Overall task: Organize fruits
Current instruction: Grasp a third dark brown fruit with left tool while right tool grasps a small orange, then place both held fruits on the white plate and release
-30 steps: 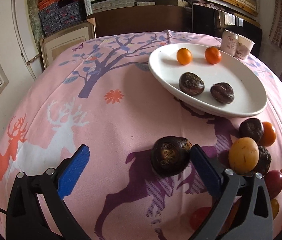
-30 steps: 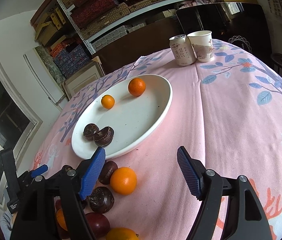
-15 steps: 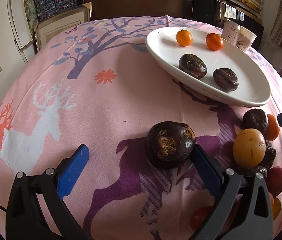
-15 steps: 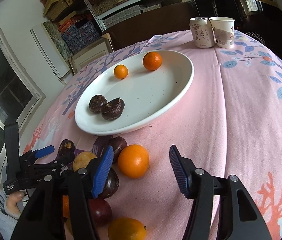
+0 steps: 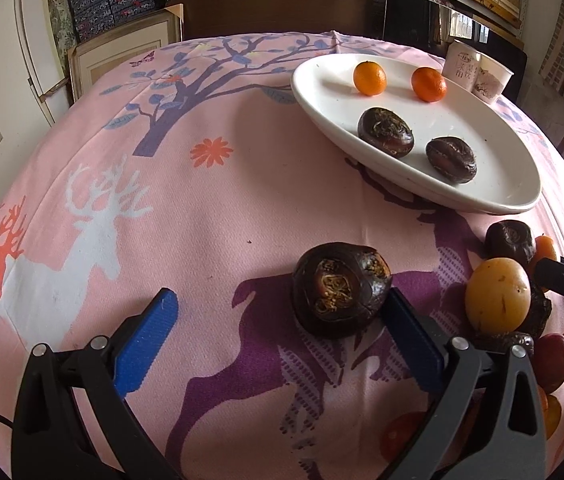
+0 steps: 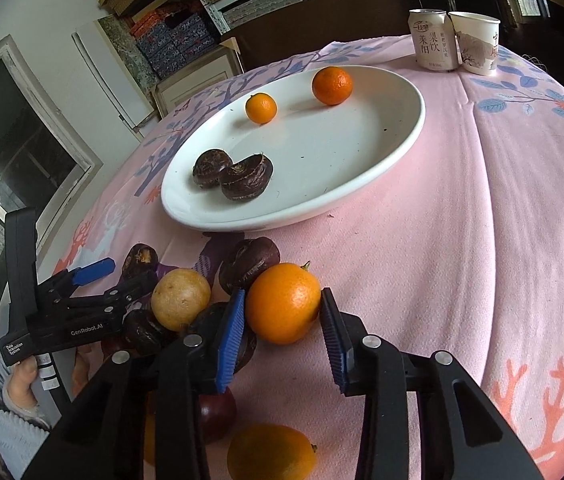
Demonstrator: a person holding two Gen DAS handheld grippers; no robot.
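Right gripper jaws, just closing, now clenched on the orange, both pads against it. Left gripper spread wide; dark fruit on the cloth against its right finger, left finger apart

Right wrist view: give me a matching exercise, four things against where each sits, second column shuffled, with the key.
Things:
1. can
2. yellow fruit
3. big orange
4. small orange

Places:
A. between the right gripper's blue pads, which have just closed on it
B. on the white plate
C. at the far edge of the table, touching the paper cup
D. on the cloth in the pile of fruit, near the left gripper

Pairs: 1-C, 2-D, 3-A, 4-B
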